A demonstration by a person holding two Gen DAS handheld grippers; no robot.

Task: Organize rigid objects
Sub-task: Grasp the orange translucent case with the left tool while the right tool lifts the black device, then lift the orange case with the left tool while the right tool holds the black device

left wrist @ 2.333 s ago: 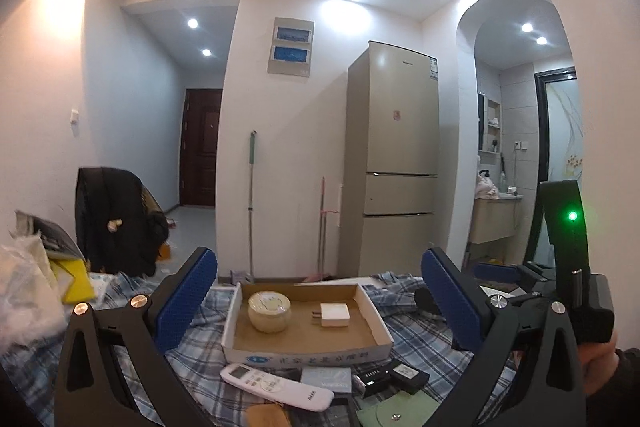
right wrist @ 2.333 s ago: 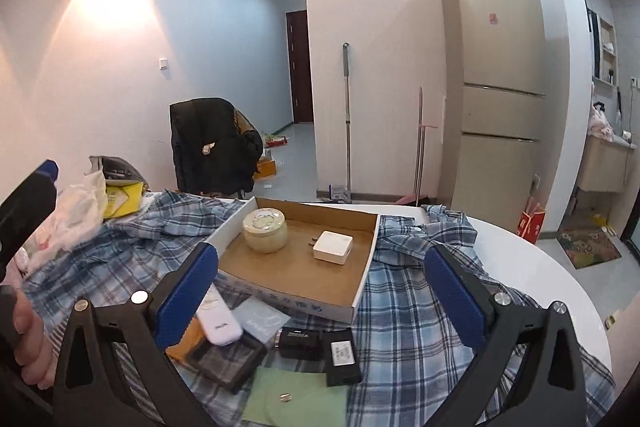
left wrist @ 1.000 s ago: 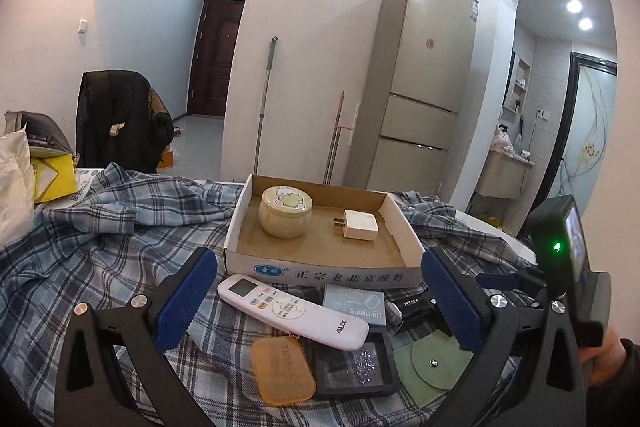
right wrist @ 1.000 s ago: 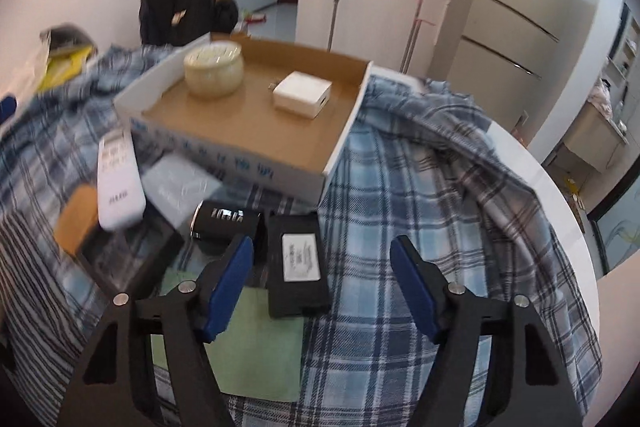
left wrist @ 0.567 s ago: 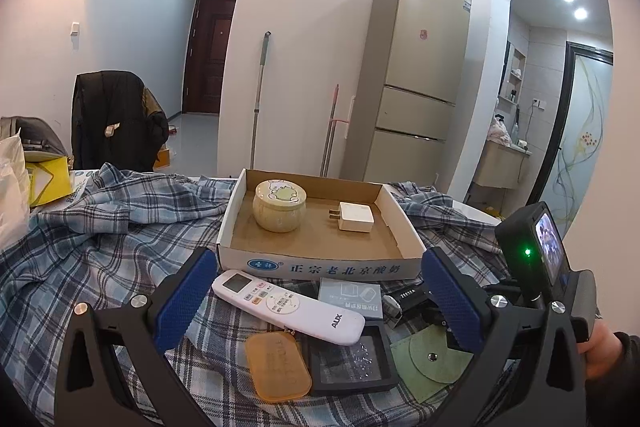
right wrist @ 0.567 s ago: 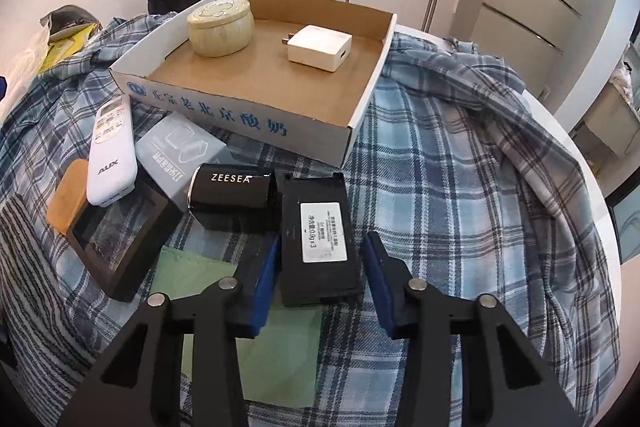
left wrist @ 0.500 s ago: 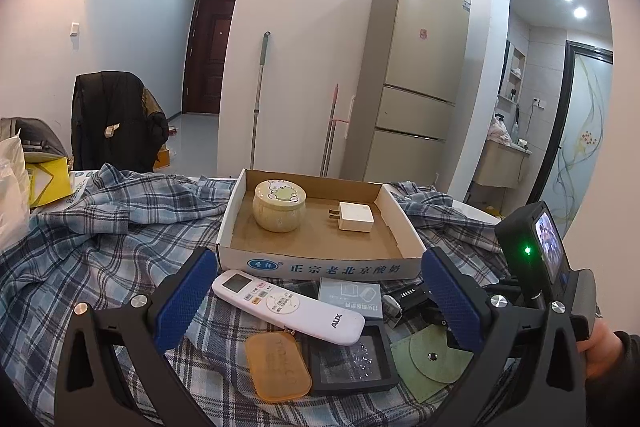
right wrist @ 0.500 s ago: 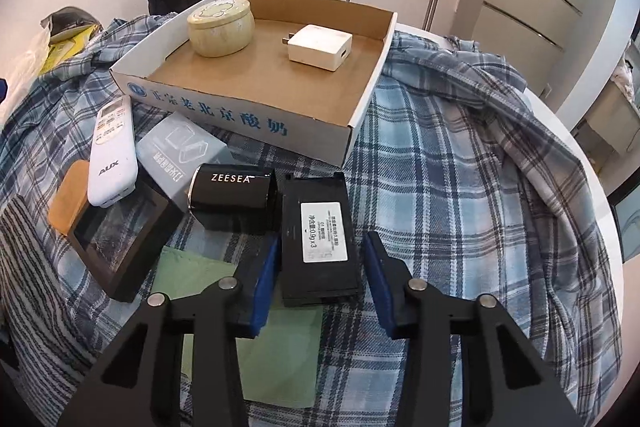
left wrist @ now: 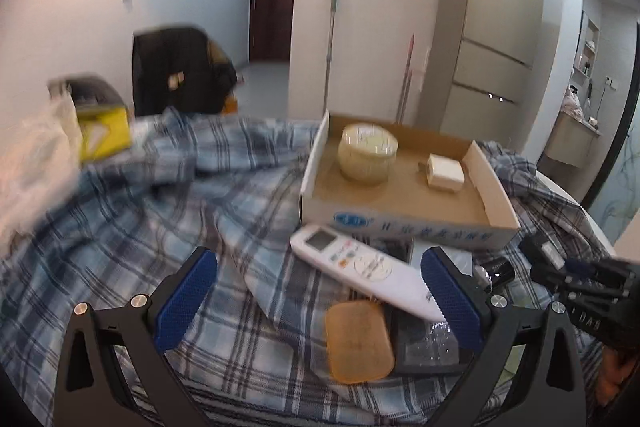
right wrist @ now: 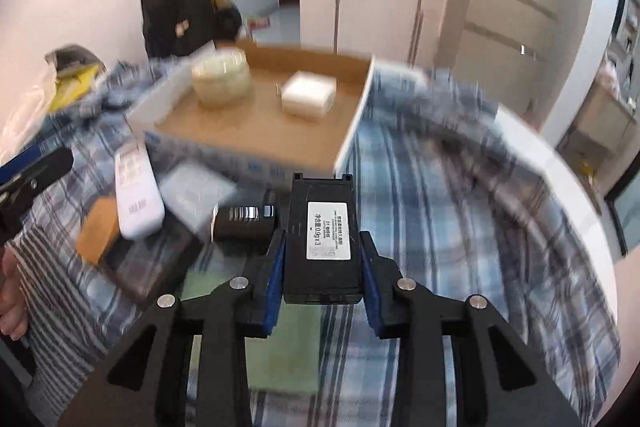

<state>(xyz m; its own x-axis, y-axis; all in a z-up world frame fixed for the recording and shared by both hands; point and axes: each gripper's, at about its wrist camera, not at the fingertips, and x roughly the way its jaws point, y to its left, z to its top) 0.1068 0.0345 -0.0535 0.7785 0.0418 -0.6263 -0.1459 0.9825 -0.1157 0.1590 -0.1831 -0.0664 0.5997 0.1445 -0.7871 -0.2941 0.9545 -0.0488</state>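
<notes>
My right gripper point(right wrist: 322, 241) has its jaws closing on a black box with a white label point(right wrist: 320, 211), and the blue pads press on both of its long sides. The box is held a little above the plaid cloth, pointing at the cardboard tray point(right wrist: 352, 131). A round cream jar point(right wrist: 221, 77) and a white charger point(right wrist: 309, 95) sit in the tray. My left gripper point(left wrist: 318, 259) is open over the cloth with nothing between its fingers. A white remote point(left wrist: 360, 267) lies by its right finger, in front of the tray point(left wrist: 400, 227).
An orange case point(left wrist: 358, 341), a dark clear-lid case point(left wrist: 424, 339), a small black box point(right wrist: 244, 223), a grey packet point(right wrist: 196, 195) and a green pouch point(right wrist: 288, 339) lie on the cloth before the tray. Bags and a yellow box point(left wrist: 104, 131) are piled at far left.
The right jaws have closed from wide apart onto the black box and raised it off the cloth. The left gripper has dipped and swung, so the tray now sits right of its centre.
</notes>
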